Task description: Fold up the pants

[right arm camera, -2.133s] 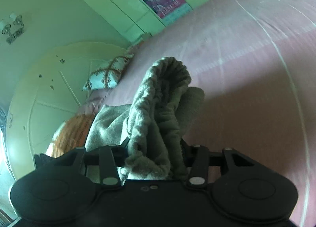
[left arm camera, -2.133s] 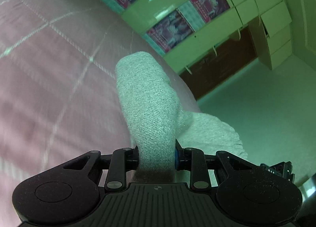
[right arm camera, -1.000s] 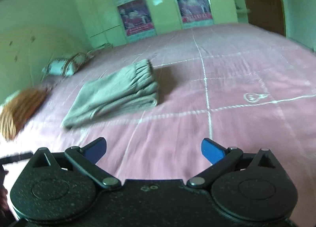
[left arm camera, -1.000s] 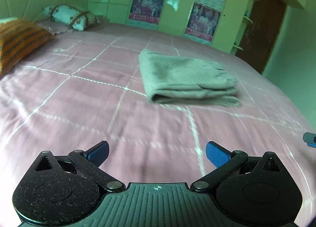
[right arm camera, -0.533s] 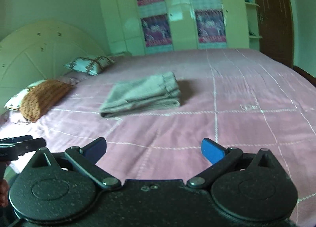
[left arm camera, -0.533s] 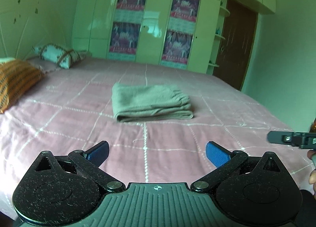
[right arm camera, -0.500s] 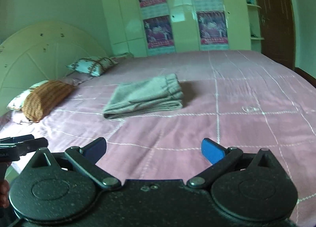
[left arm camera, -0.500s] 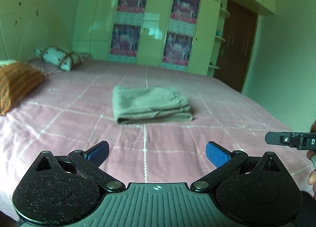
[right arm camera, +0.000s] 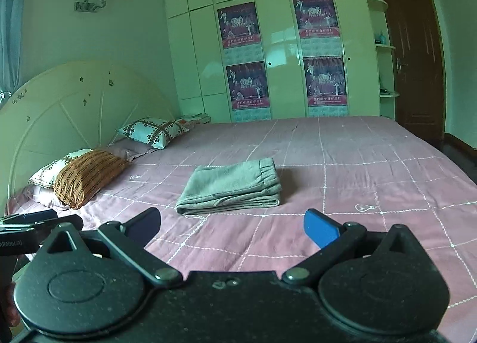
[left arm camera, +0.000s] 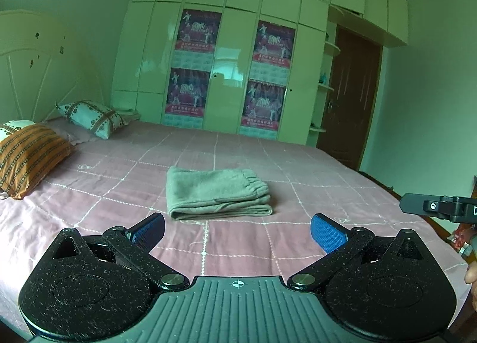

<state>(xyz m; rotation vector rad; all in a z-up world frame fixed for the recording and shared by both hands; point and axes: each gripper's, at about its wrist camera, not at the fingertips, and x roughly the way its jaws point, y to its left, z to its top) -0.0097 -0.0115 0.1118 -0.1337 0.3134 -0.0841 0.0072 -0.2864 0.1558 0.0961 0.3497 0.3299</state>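
Observation:
The grey pants [left arm camera: 214,192] lie folded in a flat rectangle on the pink bed [left arm camera: 313,182], elastic waistband to the right. They also show in the right wrist view [right arm camera: 232,186]. My left gripper [left arm camera: 237,231] is open and empty, held back from the pants near the bed's front edge. My right gripper [right arm camera: 232,228] is open and empty too, also well back from the pants. Part of the right gripper shows at the right edge of the left wrist view [left arm camera: 441,205].
An orange striped pillow [right arm camera: 86,174] and a white patterned pillow [right arm camera: 152,132] lie by the headboard [right arm camera: 59,110] at the left. A wardrobe with posters [left arm camera: 232,74] stands behind the bed. A dark door [left arm camera: 347,98] is at the right.
Both grippers let go of the pants, opened and drew back from the bed. The pants now lie folded on the bed. In the last half second both grippers backed off slightly more.

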